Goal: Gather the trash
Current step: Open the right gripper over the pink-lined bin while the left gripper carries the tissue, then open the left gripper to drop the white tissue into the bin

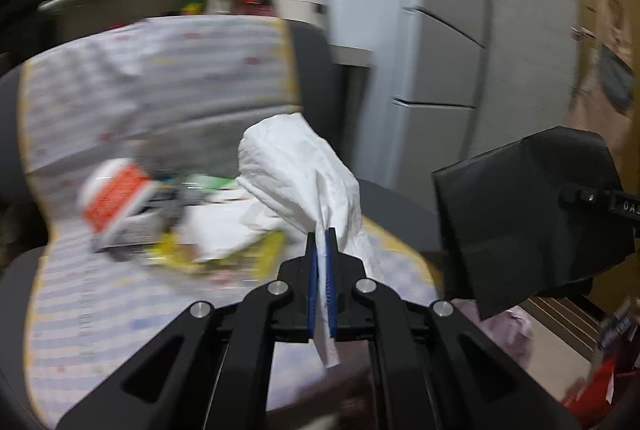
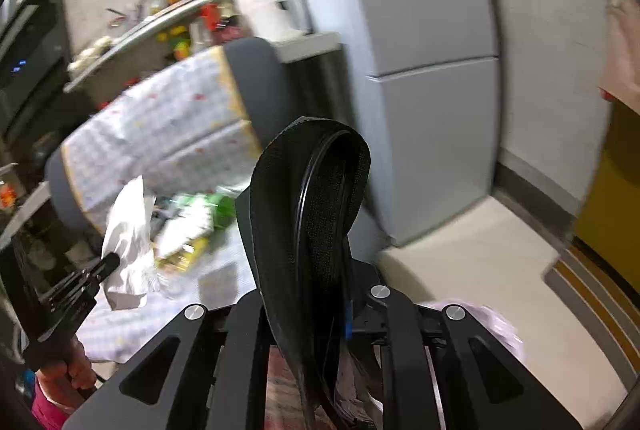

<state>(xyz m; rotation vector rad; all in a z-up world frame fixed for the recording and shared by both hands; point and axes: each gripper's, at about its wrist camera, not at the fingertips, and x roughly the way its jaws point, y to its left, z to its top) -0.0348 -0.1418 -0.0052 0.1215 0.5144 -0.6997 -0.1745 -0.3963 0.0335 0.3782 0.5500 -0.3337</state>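
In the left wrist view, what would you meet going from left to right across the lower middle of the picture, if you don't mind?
Orange-and-white box → yellow wrapper → white tissue pinched in the left gripper → black body of the right gripper.

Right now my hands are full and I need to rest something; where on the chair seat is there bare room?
The checked seat cover is bare along its near edge, left of the left gripper. The middle is crowded: an orange-and-white box, yellow wrapper and white paper.
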